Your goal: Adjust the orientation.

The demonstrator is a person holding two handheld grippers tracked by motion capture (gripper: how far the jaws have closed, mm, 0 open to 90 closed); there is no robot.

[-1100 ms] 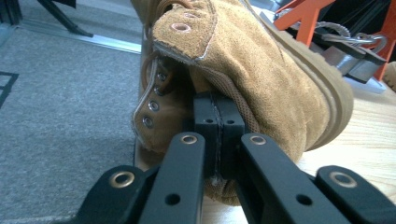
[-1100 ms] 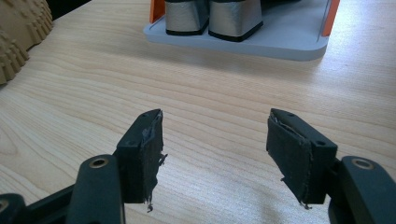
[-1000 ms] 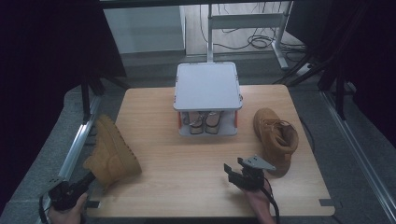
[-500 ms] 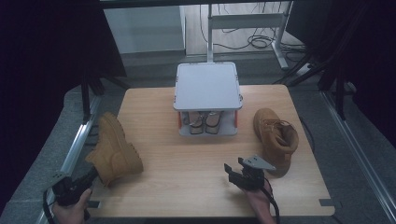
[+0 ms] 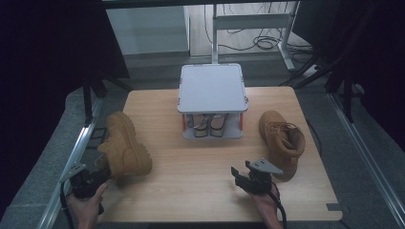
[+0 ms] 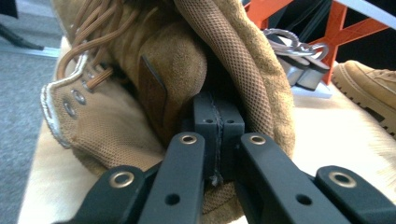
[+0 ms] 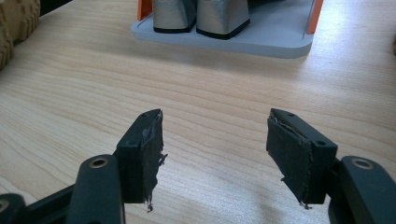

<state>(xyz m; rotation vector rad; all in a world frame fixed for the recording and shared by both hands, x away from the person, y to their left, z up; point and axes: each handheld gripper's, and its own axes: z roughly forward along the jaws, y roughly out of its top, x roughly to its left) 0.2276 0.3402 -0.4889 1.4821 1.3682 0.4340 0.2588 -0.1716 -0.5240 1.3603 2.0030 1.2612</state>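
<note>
Wooden table [image 5: 200,171], grey two-tier shoe rack [image 5: 211,87] at the back, a tan boot on each flank.
Left boot [image 5: 123,147] sits at the near-left edge, toe towards the person and to the right, heel up and away; left gripper [image 6: 218,122] has its jaws clamped on the padded collar. Right boot [image 5: 282,140] lies just right of the right gripper [image 7: 212,151], whose jaws gape wide, empty, aimed at the rack.

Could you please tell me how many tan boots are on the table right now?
2: one boot at the table's left side, clamped at its collar by the left gripper; the other boot at the right side, ungripped.
</note>
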